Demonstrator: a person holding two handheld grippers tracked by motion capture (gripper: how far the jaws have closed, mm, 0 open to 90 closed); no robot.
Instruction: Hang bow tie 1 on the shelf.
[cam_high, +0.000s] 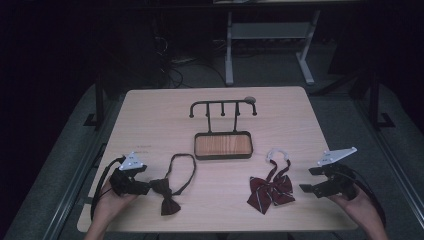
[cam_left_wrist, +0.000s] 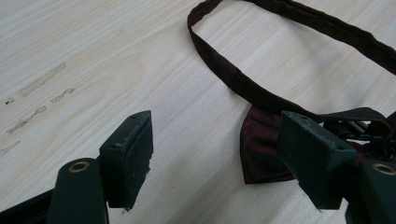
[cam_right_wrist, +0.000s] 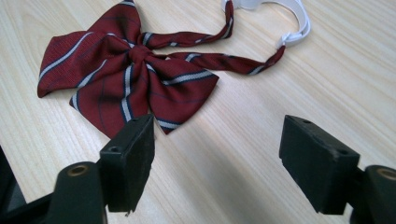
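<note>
Bow ties — 2 of them — lie flat on the pale wooden bench (cam_high: 150, 115), one before each claw.

At the left of the high view, the left claw (cam_high: 145, 188) is held low over the bench in the person's left hand (cam_high: 107, 205), grey three-cornered plate on top, pointing toward the dark bow tie (cam_high: 166, 197). That dark maroon tie lies near the bench's front edge, its knot and wings just beside the claw's tips and its thin neck band (cam_high: 181, 170) looped in an oval behind it. In the left gripper view the jaws stand wide apart with bare wood between them; the tie's wing (cam_left_wrist: 259, 149) shows past the inner edge of the right-hand jaw, and whether that jaw touches the cloth cannot be told. Nothing is gripped.

In the middle, farther back, stands a black hook rack (cam_high: 222, 107) with 4 pegs, rising from a black-rimmed tray (cam_high: 223, 156) with a wood-grain floor.

Right of the tray lies the striped bow tie (cam_high: 270, 192), red with pale stripes, its 2 tails running back to a white neck strap (cam_high: 278, 154).

At the far right, the right claw (cam_high: 306, 188) is held in the person's right hand (cam_high: 357, 202), pointing toward that tie and apart from it. In the right gripper view its jaws are spread wide and hold nothing — the striped tie (cam_right_wrist: 126, 79) lies beyond the left-hand jaw, with bare bench between the two.
</note>
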